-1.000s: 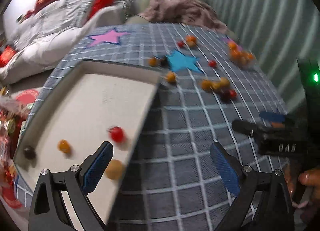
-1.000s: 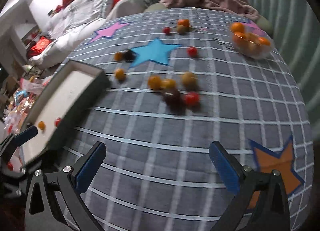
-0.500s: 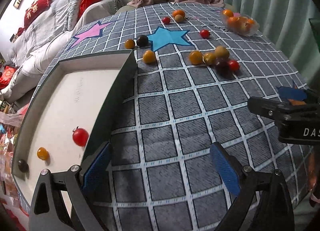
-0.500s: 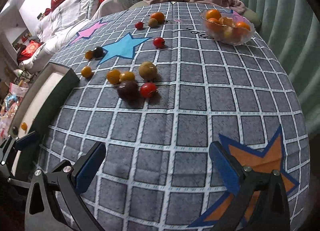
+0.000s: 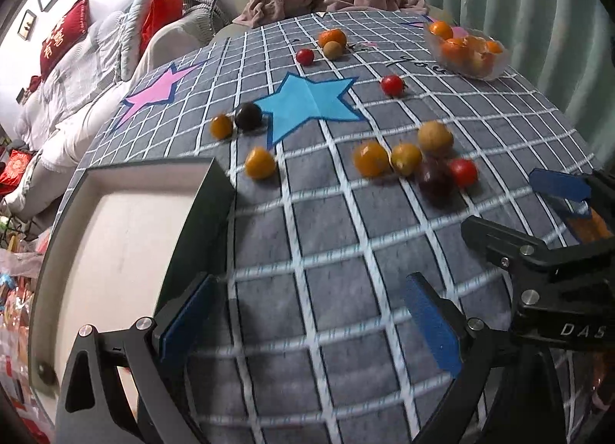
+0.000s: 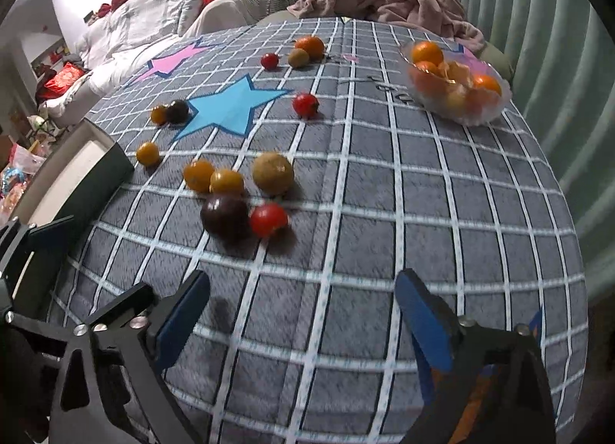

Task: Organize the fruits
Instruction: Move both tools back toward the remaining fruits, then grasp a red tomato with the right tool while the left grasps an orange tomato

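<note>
Fingers (image 6: 180,325) spread empty; right gripper (image 5: 546,244) body reads "DAS".

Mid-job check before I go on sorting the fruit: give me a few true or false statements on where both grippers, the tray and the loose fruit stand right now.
1. Both the left gripper and the right gripper are open and hold nothing. True.
2. The clear bowl at the far right of the table is empty. False: it holds orange fruits.
3. A dark fruit lies touching a red one ahead of the right gripper. True.
4. The blue star has a red fruit lying on it. False: nothing lies on it; fruits sit beside its edges.
5. The tray sits to the left of the left gripper. True.
</note>
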Demonstrator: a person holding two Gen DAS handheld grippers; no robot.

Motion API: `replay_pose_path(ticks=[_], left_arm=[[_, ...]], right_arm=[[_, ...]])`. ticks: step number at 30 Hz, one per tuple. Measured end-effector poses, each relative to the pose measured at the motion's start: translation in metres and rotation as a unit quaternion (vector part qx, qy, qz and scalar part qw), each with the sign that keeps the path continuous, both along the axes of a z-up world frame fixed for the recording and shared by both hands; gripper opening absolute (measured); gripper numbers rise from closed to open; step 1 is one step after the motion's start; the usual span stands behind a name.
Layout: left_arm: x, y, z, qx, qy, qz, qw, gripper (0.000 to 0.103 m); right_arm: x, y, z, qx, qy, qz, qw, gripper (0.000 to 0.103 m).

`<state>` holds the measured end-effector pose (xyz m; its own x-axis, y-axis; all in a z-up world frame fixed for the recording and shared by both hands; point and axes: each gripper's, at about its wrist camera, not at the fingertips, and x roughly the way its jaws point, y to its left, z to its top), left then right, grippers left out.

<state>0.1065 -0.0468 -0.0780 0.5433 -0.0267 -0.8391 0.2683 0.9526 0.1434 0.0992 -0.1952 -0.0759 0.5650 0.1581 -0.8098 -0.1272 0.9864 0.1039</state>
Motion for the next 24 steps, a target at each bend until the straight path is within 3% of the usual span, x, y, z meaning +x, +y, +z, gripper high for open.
replay_pose_path(ticks=[3,10,11,12,14,18,20,23,24], left_arm=[[0.010,-0.006,0.000,0.001,-0.008,-0.009,0.9999,0.098],[0.028,-0.018,-0.001,0.002,-0.024,-0.038,0.9990,0.098],[0.031,-0.020,-0.001,0.002,-0.026,-0.042,0.9988,0.098],[0.033,-0.022,-0.001,0.003,-0.028,-0.045,0.9986,0.098],[0.034,-0.027,-0.001,0.008,-0.034,-0.053,0.9980,0.098],[0.036,-0.039,-0.001,0.014,-0.047,-0.070,0.9964,0.098],[0.038,-0.041,-0.001,0.005,-0.047,-0.076,0.9960,0.092],[0.042,-0.043,0.000,-0.012,-0.041,-0.079,0.9960,0.078],[0.043,-0.044,0.000,-0.018,-0.040,-0.081,0.9958,0.067]], right_arm=[[0.008,0.001,0.002,-0.001,-0.008,0.007,1.000,0.076],[0.023,0.003,0.003,0.013,-0.021,0.034,0.999,0.061],[0.024,0.004,0.004,0.014,-0.023,0.040,0.999,0.049],[0.024,0.004,0.004,0.019,-0.022,0.047,0.998,0.030],[0.022,0.004,0.004,0.033,-0.019,0.054,0.998,0.021],[0.019,-0.008,0.003,0.061,-0.013,0.038,0.997,0.021],[0.016,-0.018,0.004,0.075,-0.011,0.027,0.997,0.021],[0.011,-0.030,0.006,0.093,-0.010,0.016,0.996,0.021],[0.009,-0.034,0.007,0.097,-0.009,0.013,0.995,0.021]])
